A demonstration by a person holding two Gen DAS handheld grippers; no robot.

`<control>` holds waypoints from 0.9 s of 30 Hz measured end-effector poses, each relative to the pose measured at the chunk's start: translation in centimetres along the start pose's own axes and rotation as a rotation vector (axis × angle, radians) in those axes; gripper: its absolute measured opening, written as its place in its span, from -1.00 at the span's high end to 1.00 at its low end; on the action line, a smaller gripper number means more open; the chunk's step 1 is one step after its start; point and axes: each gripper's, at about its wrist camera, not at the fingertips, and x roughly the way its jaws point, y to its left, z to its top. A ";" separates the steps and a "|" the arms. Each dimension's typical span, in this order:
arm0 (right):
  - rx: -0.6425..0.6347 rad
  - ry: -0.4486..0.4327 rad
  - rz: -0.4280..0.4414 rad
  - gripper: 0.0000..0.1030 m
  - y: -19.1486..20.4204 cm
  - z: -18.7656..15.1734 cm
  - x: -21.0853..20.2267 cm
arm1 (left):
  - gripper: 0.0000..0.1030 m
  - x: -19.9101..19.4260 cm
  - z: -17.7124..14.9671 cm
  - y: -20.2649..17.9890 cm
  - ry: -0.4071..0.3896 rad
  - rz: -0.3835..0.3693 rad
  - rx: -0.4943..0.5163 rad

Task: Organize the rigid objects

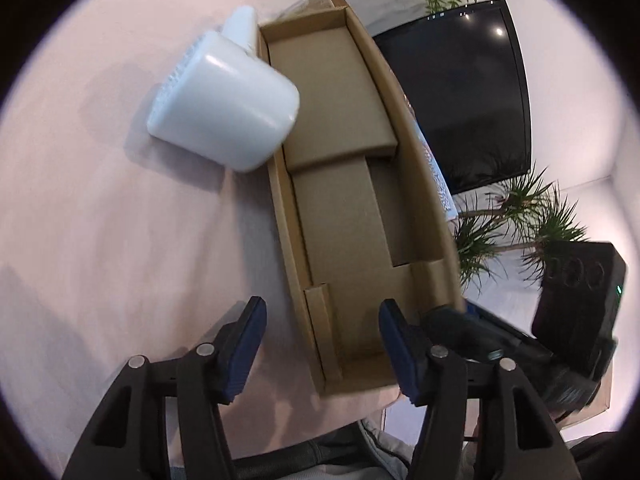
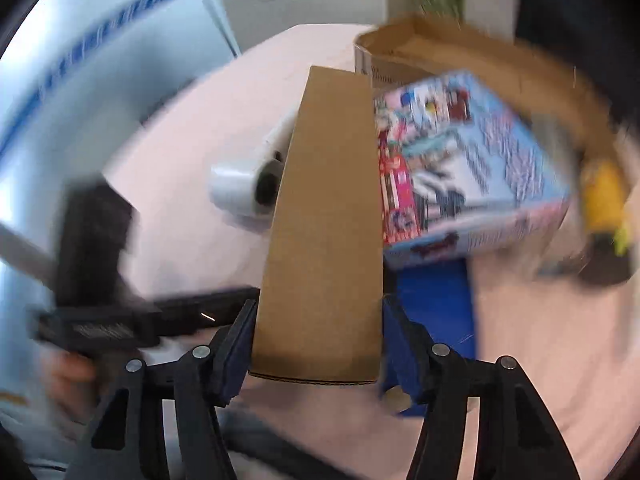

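Right tongs (image 2: pixel 316 344) clamp the long brown cardboard box (image 2: pixel 324 220). Left tongs (image 1: pixel 322 344) gape wide, empty, above the pink desk (image 1: pixel 100 208).

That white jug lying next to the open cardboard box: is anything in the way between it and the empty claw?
Nothing visible. In the left wrist view the left claw stands open, straddling the near wall of the cardboard box. The white jug lies on its side against the box's outer wall farther ahead, with only bare pink table between.
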 end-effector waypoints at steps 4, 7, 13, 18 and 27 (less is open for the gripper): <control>0.214 0.010 0.215 -0.11 -2.9 -0.8 0.3 | 0.64 -0.9 -0.2 -0.7 -0.018 0.052 0.038; 0.097 -0.039 0.072 -0.16 -1.5 -0.7 -0.9 | 0.62 -1.6 -0.4 -1.3 -0.021 0.091 0.071; -0.119 -0.026 -0.128 0.23 2.4 0.2 -0.5 | 0.62 -3.7 -0.6 -5.1 -0.117 0.270 0.204; -0.137 -0.106 -0.117 0.37 3.9 -0.4 -1.6 | 0.62 -7.6 -0.5 -8.9 -0.233 0.370 0.345; -0.037 -0.385 -0.118 0.43 2.6 8.7 -8.1 | 0.62 -7.8 10.7 -17.8 -0.281 0.377 0.565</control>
